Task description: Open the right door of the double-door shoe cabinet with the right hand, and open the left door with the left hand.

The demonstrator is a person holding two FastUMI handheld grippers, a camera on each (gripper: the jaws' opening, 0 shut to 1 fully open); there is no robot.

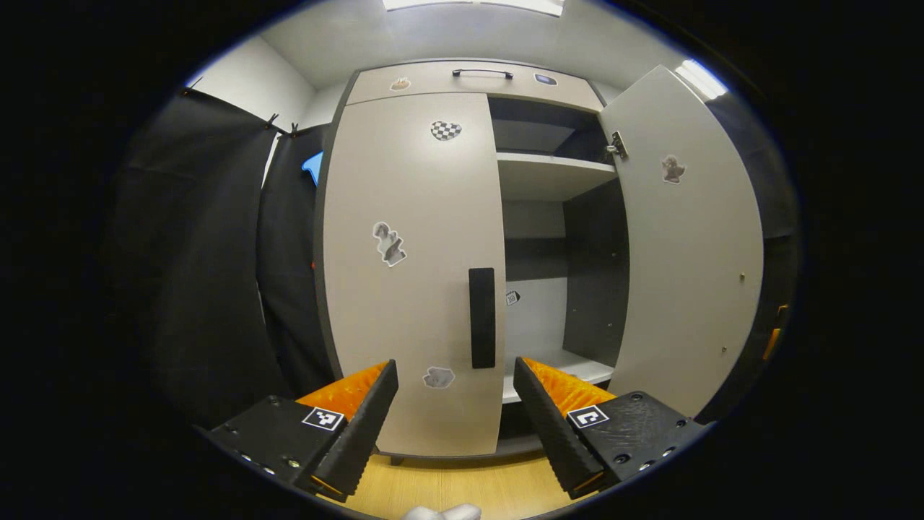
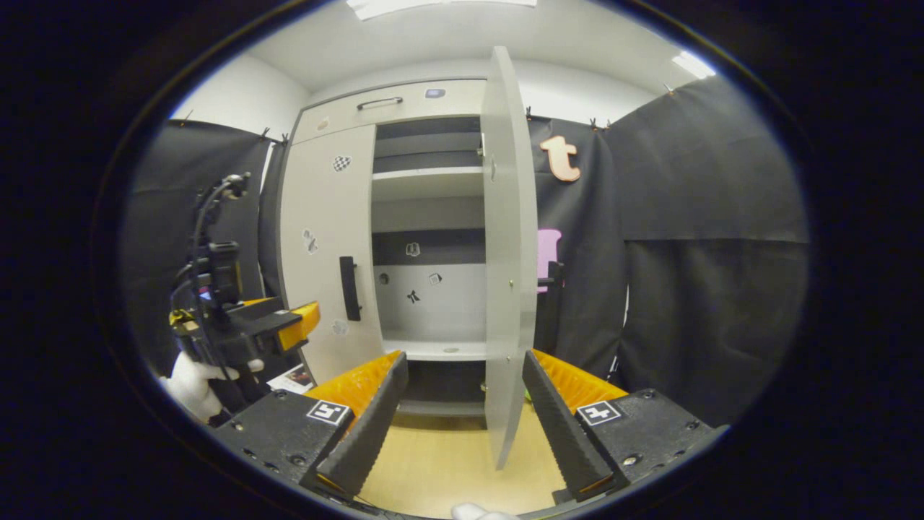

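The pale shoe cabinet's left door [image 1: 411, 267] is closed, with a black vertical handle [image 1: 482, 318] near its inner edge. My left gripper [image 1: 455, 390] is open and hangs a short way in front of that handle, touching nothing. The right door [image 1: 686, 238] stands swung wide open, baring the shelves [image 1: 552, 173]. In the right gripper view that open door [image 2: 509, 245] is seen edge-on, its free edge between the fingers of my open right gripper [image 2: 465, 383]; whether they touch it I cannot tell. The left gripper [image 2: 289, 325] shows there too, held by a gloved hand [image 2: 195, 383].
Black cloth walls [image 2: 707, 238] hang on both sides of the cabinet. A top drawer with a dark bar handle [image 1: 482, 73] sits above the doors. Wooden floor [image 2: 447, 462] lies in front of the cabinet. Stickers dot the doors and the inside back panel.
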